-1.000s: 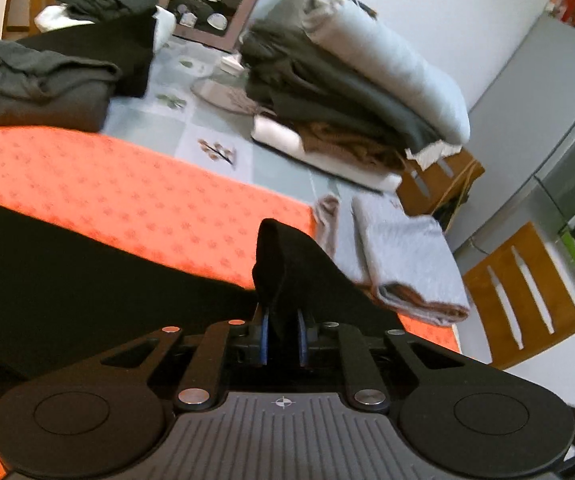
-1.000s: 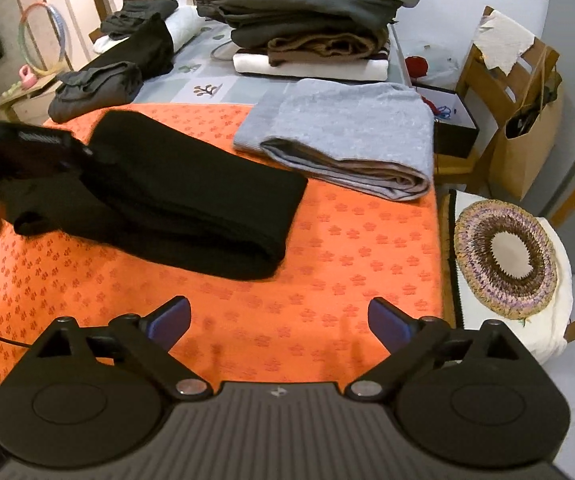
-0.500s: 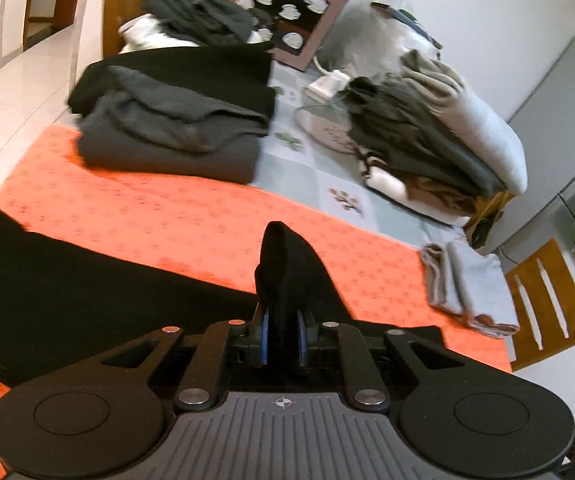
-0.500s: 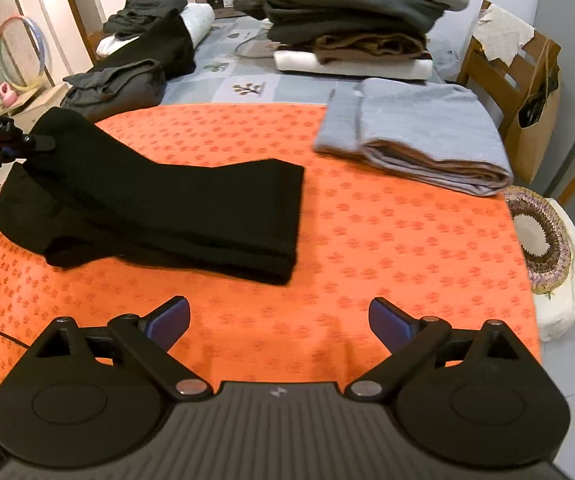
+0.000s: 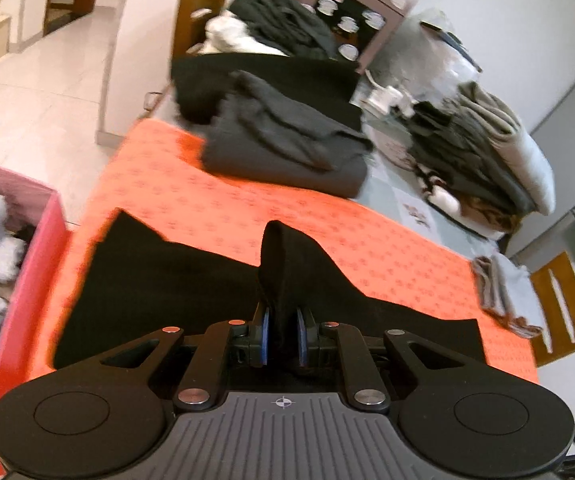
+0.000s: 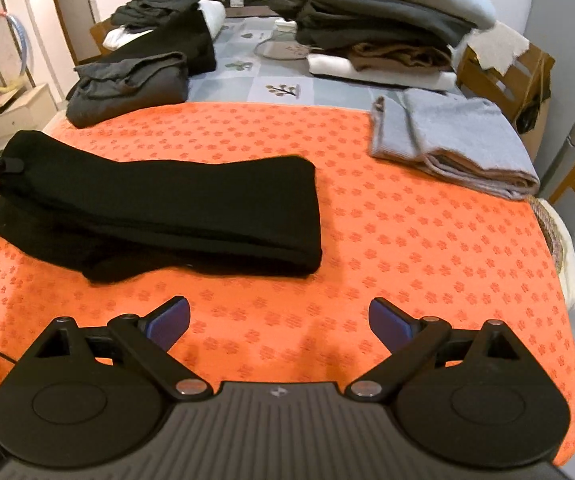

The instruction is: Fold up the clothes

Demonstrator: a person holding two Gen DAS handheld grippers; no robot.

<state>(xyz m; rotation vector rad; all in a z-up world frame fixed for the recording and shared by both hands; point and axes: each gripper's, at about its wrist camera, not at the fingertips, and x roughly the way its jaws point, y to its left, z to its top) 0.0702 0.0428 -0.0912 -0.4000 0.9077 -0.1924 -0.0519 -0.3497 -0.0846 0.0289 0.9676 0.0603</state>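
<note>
Black garment (image 6: 159,208): doubled lengthwise on the orange desk (image 6: 367,240), ahead-left of your right tool (image 6: 279,320).
Left tool (image 5: 282,336): you pinch its raised end.
Right tool: spread wide, holding nothing.
Progress: partly folded; shorter fold likely remains.

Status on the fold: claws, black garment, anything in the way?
Left claw shut on the black garment, one end lifted. Right claw open, over bare orange cloth. Garment lies folded lengthwise. Folded grey garment to the right, well apart.
</note>
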